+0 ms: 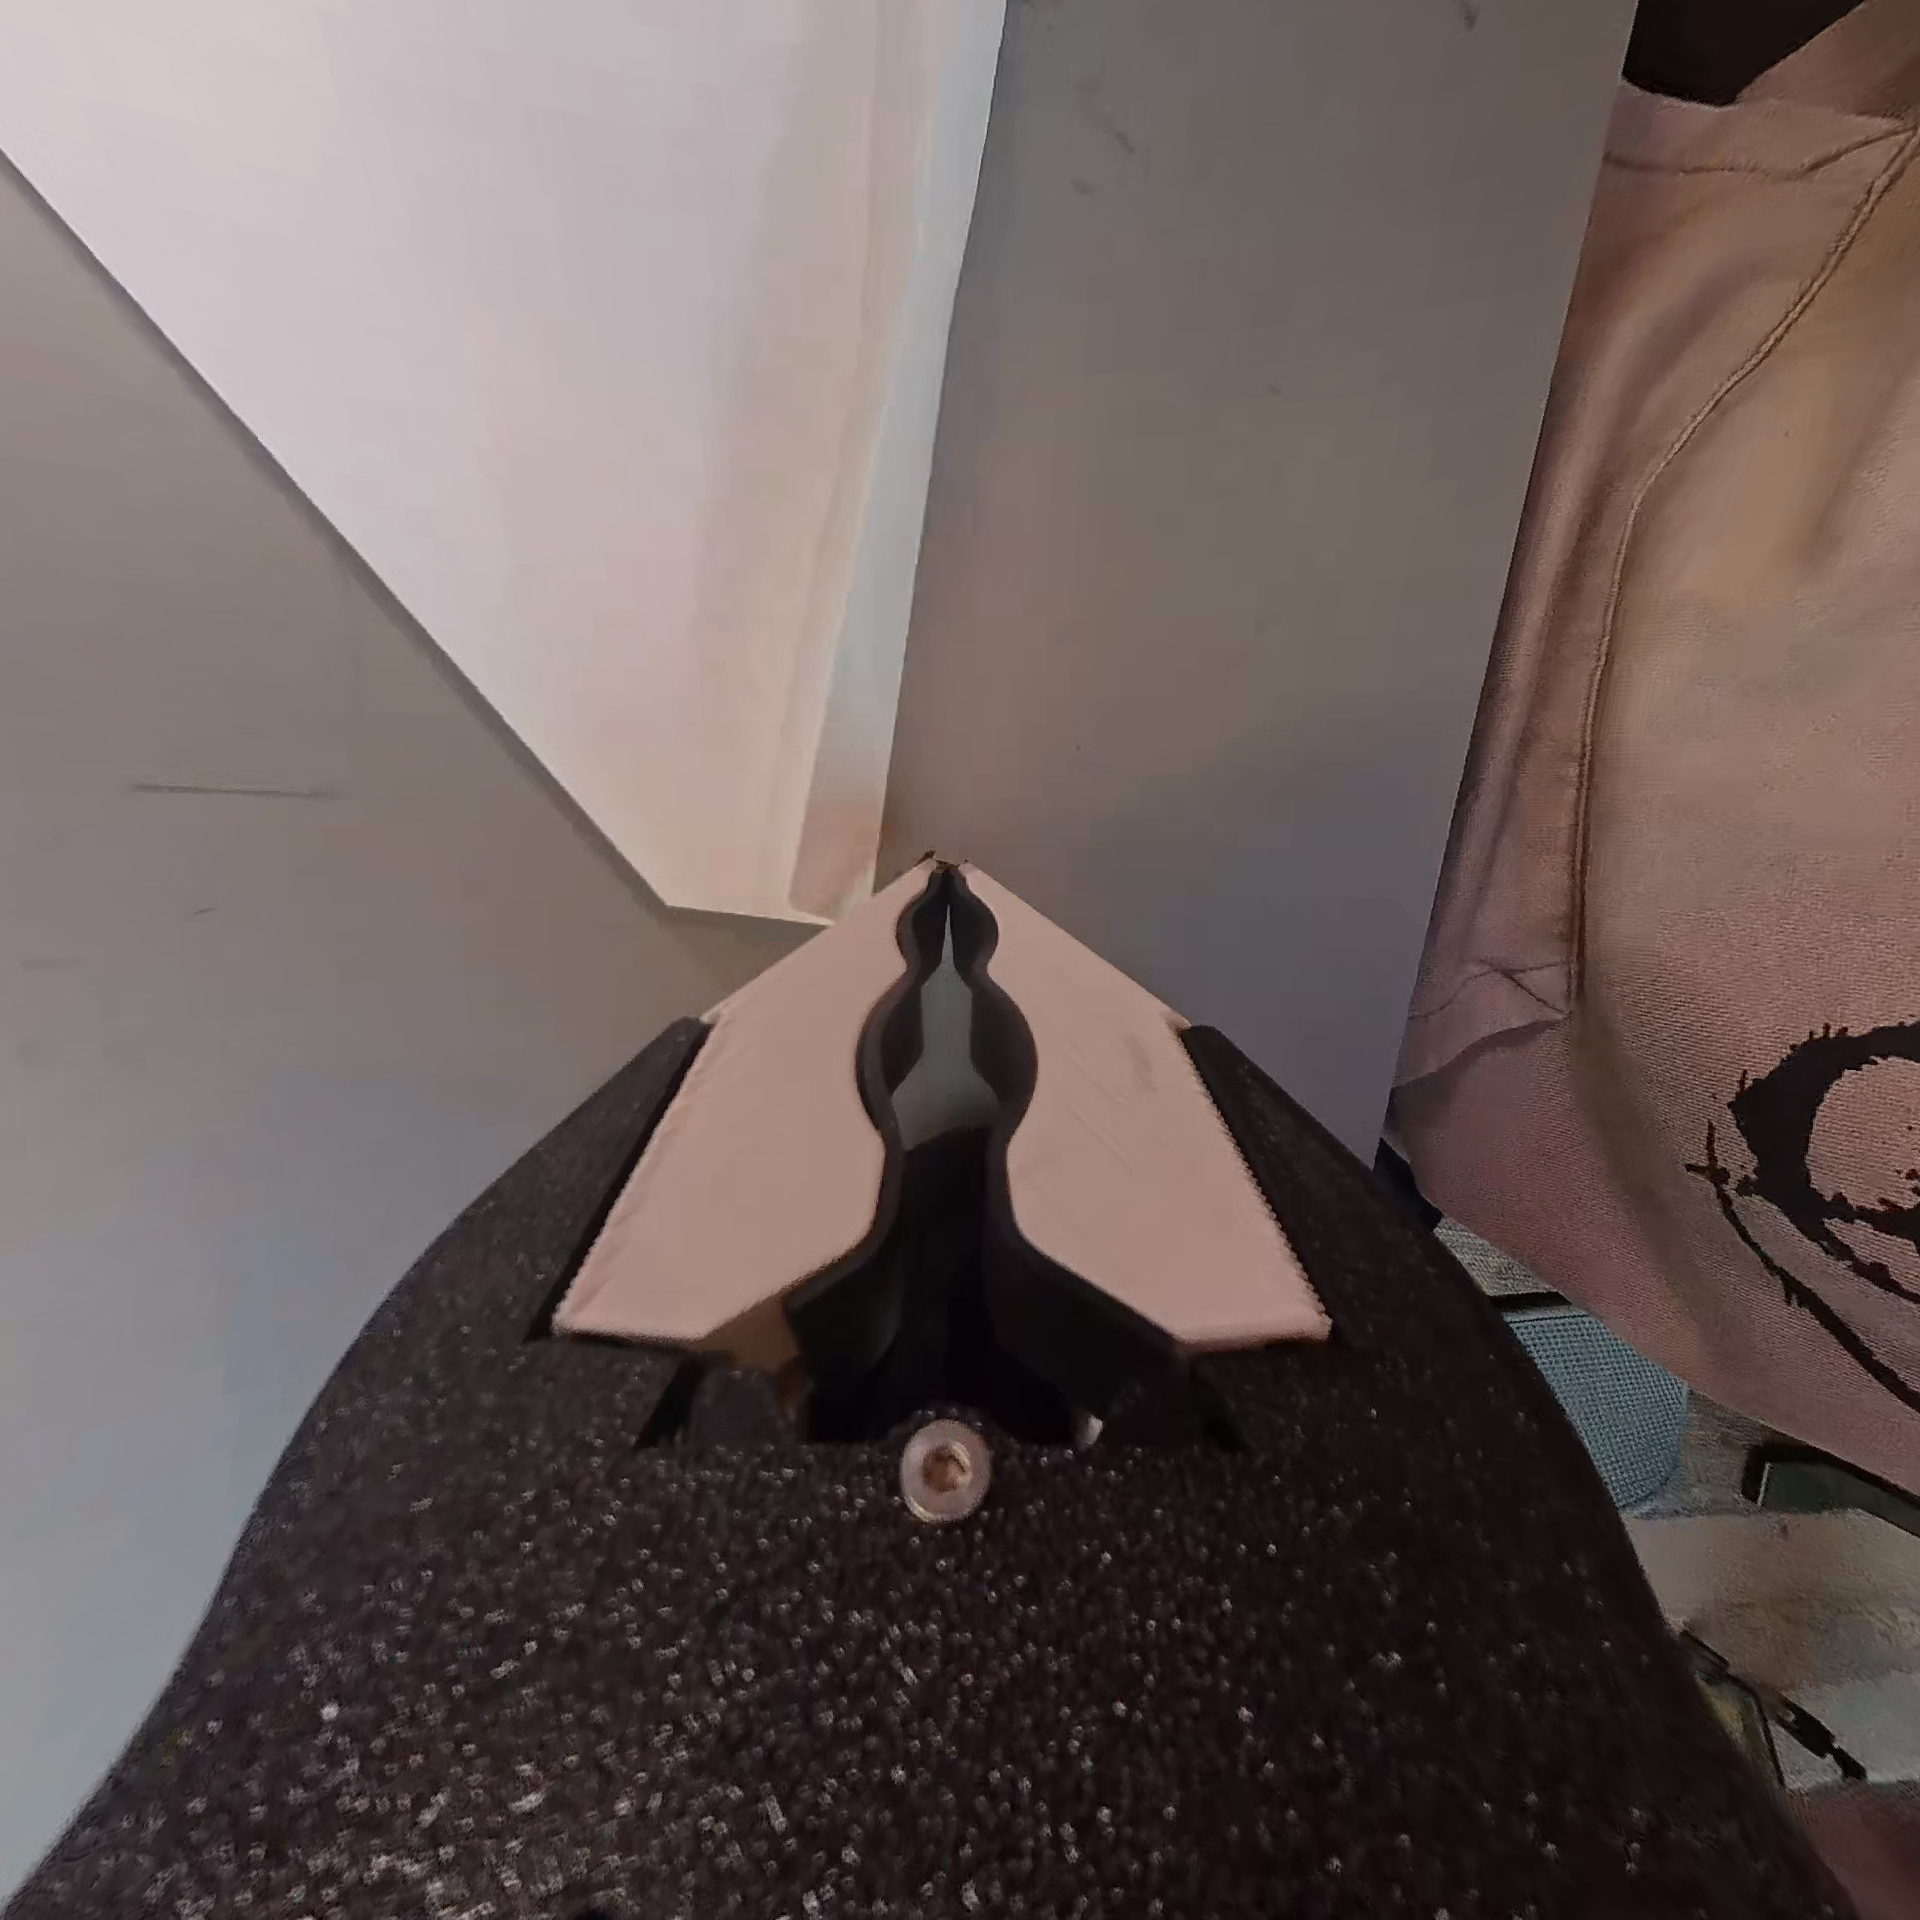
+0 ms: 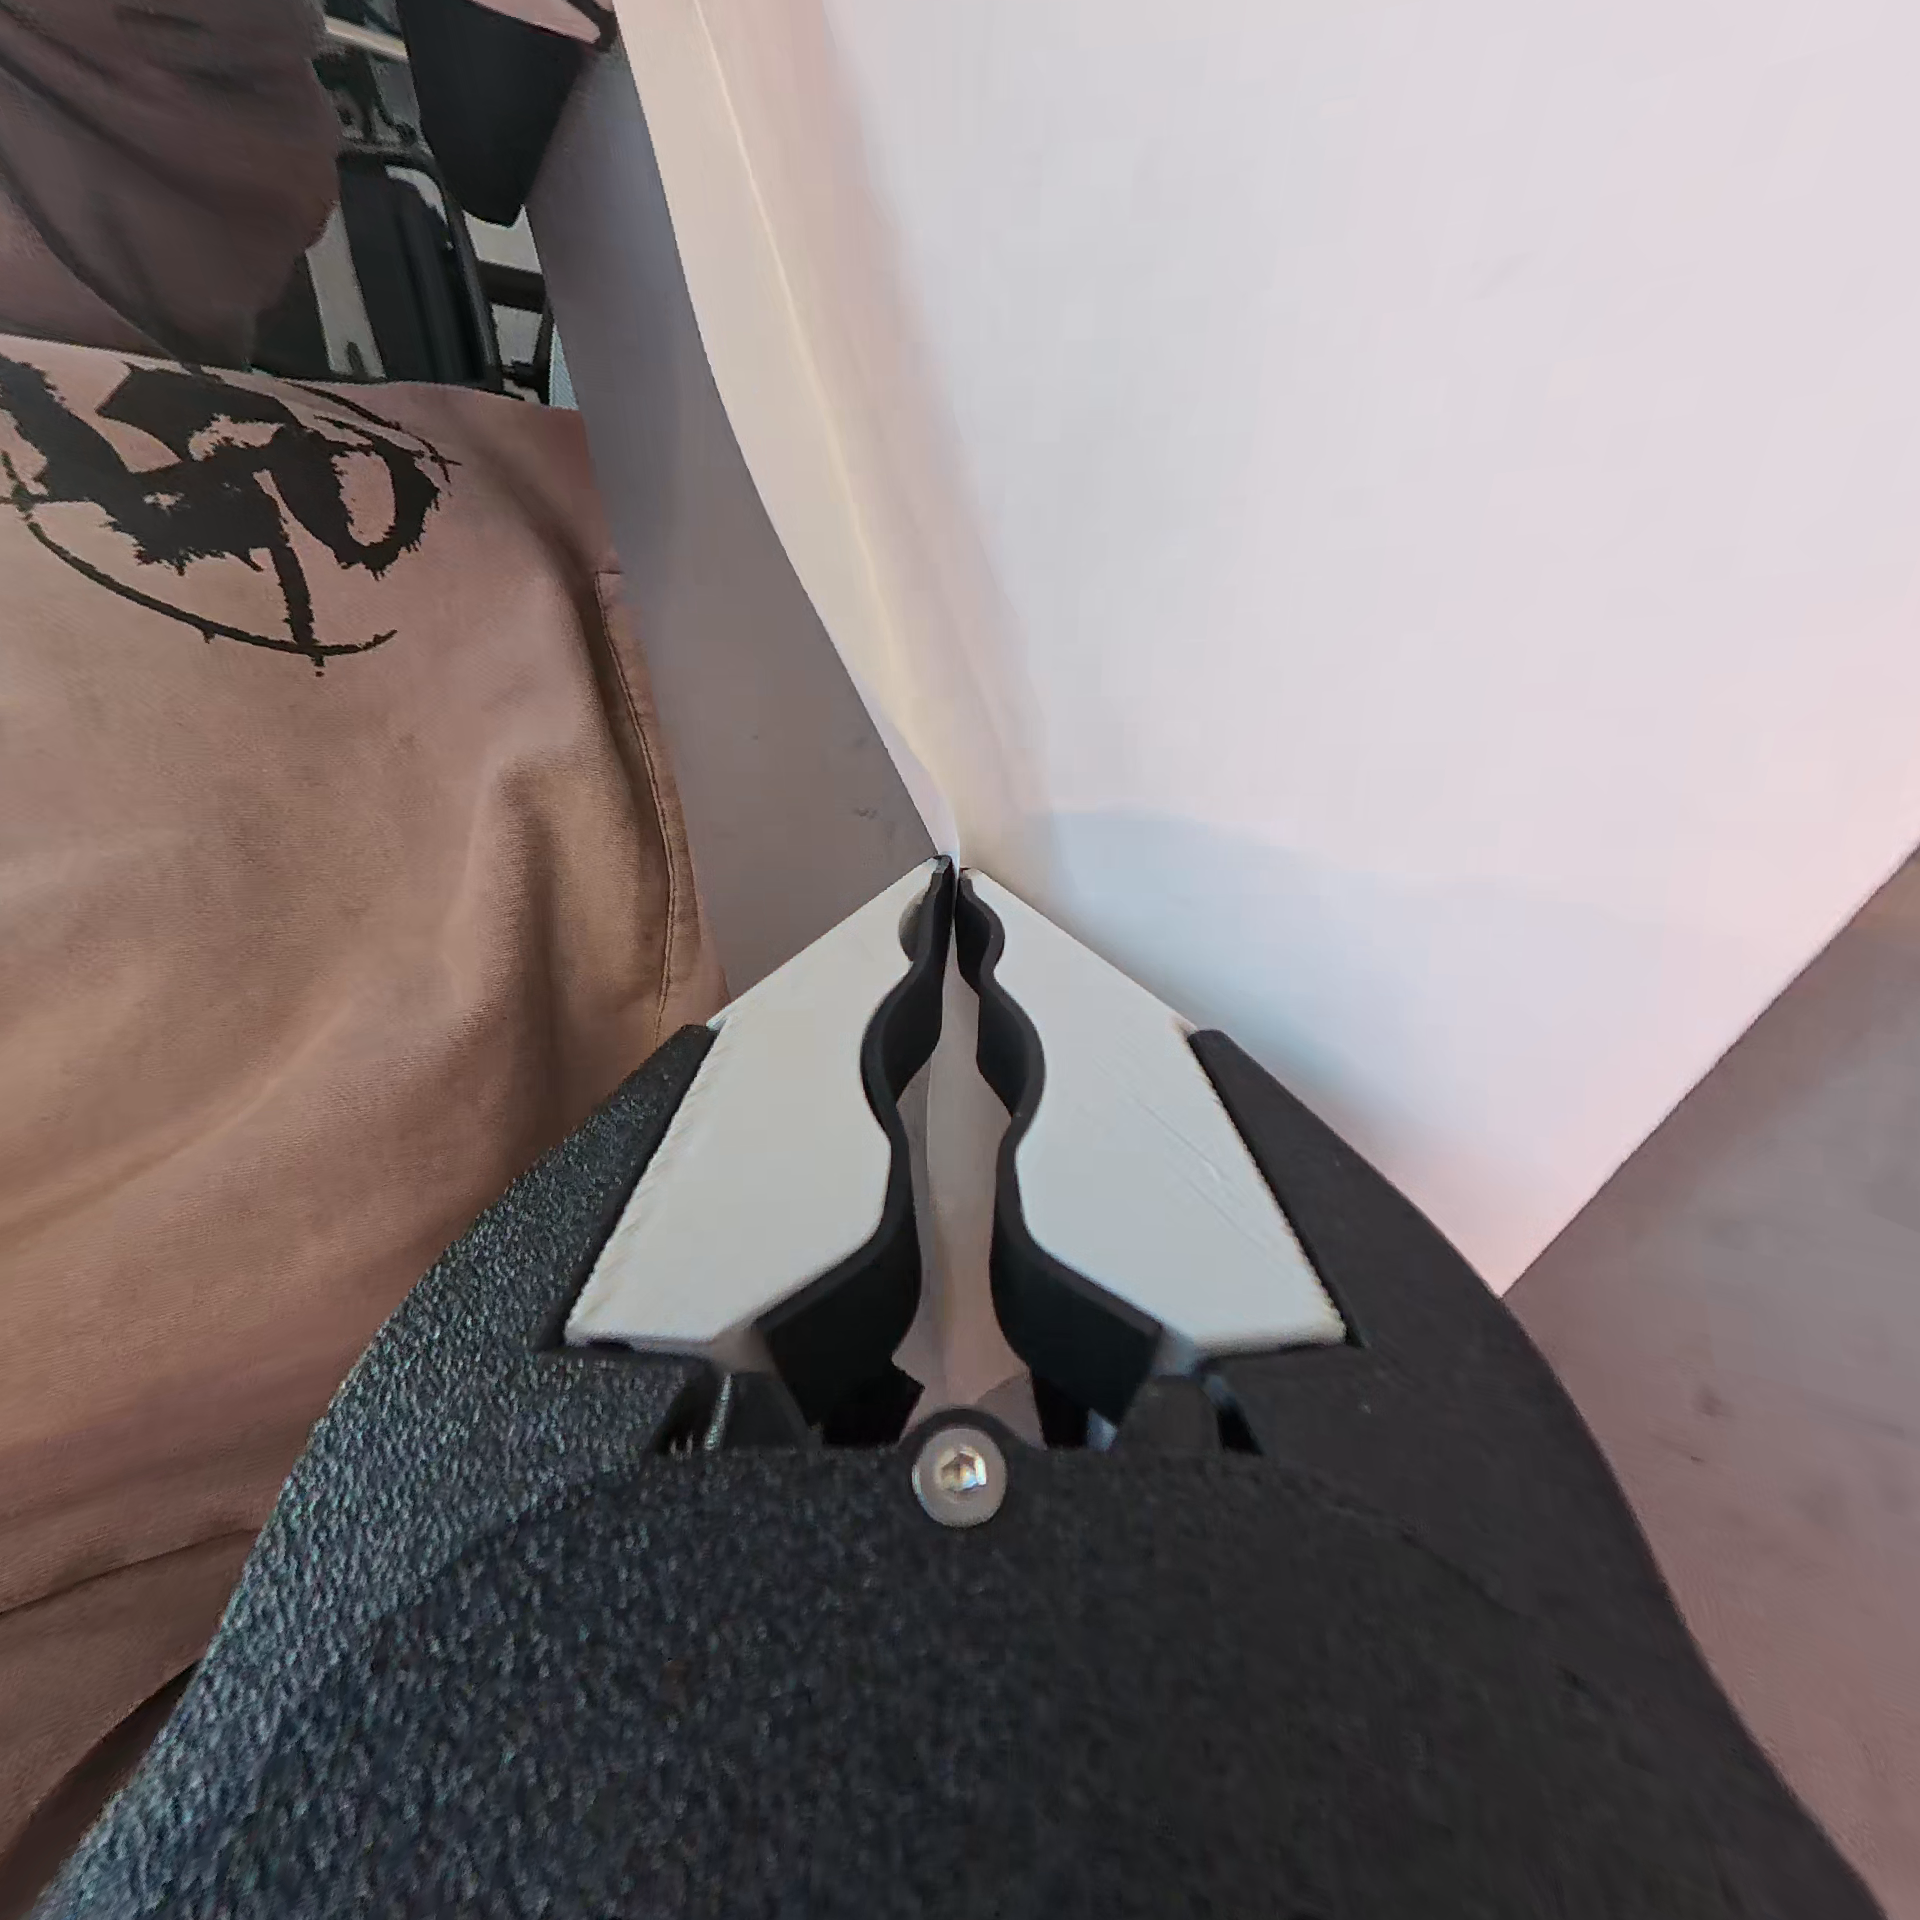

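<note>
A large white sheet of paper (image 1: pixel 499 364) lies partly lifted over a grey table (image 1: pixel 208 1091). My left gripper (image 1: pixel 941 871) is shut, its tips meeting at the sheet's near corner, and a pale strip of the sheet shows between its black pads. In the right wrist view the same white sheet (image 2: pixel 1403 436) rises and curls up from the table (image 2: pixel 1725 1247). My right gripper (image 2: pixel 953 868) is shut on the sheet's edge, and the paper runs down between its pads.
A person in a beige sweatshirt with a black print (image 1: pixel 1714 675) stands close at the table's edge, also in the right wrist view (image 2: pixel 270 883). Dark chair parts and furniture (image 2: pixel 416 239) show behind the person.
</note>
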The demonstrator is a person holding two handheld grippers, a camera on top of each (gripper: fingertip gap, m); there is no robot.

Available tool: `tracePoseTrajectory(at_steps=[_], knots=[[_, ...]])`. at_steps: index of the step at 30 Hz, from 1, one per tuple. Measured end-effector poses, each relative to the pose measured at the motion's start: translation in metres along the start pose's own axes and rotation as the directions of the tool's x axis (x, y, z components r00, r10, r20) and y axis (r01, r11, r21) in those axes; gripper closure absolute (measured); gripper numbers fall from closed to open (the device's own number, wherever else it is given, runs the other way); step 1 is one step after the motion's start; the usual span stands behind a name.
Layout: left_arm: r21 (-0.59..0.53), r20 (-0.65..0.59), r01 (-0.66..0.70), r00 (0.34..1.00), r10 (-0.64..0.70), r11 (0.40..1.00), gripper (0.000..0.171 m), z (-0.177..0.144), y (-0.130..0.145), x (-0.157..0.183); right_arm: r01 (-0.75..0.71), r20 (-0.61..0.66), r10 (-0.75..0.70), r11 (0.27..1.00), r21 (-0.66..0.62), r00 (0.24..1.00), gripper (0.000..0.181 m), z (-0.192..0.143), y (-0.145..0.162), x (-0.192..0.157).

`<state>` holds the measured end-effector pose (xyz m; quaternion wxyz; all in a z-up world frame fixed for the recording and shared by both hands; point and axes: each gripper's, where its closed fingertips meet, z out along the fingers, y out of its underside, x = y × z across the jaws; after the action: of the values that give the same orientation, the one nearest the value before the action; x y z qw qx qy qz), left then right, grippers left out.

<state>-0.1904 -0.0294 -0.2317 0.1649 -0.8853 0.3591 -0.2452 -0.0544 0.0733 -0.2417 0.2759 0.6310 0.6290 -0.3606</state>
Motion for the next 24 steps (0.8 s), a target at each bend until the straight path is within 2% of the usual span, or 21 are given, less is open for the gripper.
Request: tracePoseTrajectory(at_steps=[4, 6, 9, 12, 14, 17, 20, 22, 23, 24], knots=[[0.145, 0.016, -0.024, 1.0, 0.021, 0.989, 0.171, -0.016, -0.043, 0.012, -0.023, 0.034, 0.023, 1.0, -0.005, 0.999, 0.181, 0.0, -0.001, 0.0], [0.197, 0.052, -0.061, 0.997, 0.052, 0.978, 0.171, -0.01, -0.067, 0.015, -0.027, 0.044, 0.027, 1.0, -0.006, 0.999, 0.181, 0.0, -0.001, 0.0], [0.118, 0.161, -0.14, 0.98, 0.12, 0.983, 0.171, 0.018, -0.077, -0.001, -0.035, 0.055, 0.036, 0.999, -0.009, 0.998, 0.181, 0.0, -0.001, 0.0], [0.062, 0.185, -0.13, 0.976, 0.117, 0.99, 0.171, 0.038, -0.077, -0.017, -0.045, 0.069, 0.045, 0.999, -0.004, 0.997, 0.181, -0.001, -0.001, 0.0], [0.021, 0.211, -0.137, 0.969, 0.13, 0.99, 0.171, 0.044, -0.073, -0.025, -0.035, 0.061, 0.035, 0.999, 0.004, 0.998, 0.181, -0.002, -0.001, 0.001], [0.026, 0.242, -0.149, 0.96, 0.138, 0.989, 0.171, 0.047, -0.072, -0.03, 0.015, 0.013, -0.016, 0.999, 0.048, 1.0, 0.179, -0.009, -0.004, 0.004], [0.028, 0.261, -0.168, 0.953, 0.155, 0.985, 0.171, 0.047, -0.072, -0.03, 0.105, -0.08, -0.097, 0.989, 0.106, 0.992, 0.173, -0.016, -0.01, 0.008], [0.027, 0.272, -0.179, 0.948, 0.165, 0.983, 0.171, 0.047, -0.073, -0.03, 0.218, -0.239, -0.181, 0.966, 0.14, 0.954, 0.166, -0.026, -0.017, 0.015], [0.031, 0.276, -0.18, 0.947, 0.164, 0.983, 0.171, 0.047, -0.073, -0.031, 0.313, -0.372, -0.242, 0.939, 0.144, 0.896, 0.159, -0.036, -0.024, 0.02], [0.038, 0.277, -0.177, 0.947, 0.16, 0.983, 0.171, 0.047, -0.074, -0.031, 0.423, -0.514, -0.307, 0.898, 0.124, 0.801, 0.154, -0.048, -0.032, 0.021]])
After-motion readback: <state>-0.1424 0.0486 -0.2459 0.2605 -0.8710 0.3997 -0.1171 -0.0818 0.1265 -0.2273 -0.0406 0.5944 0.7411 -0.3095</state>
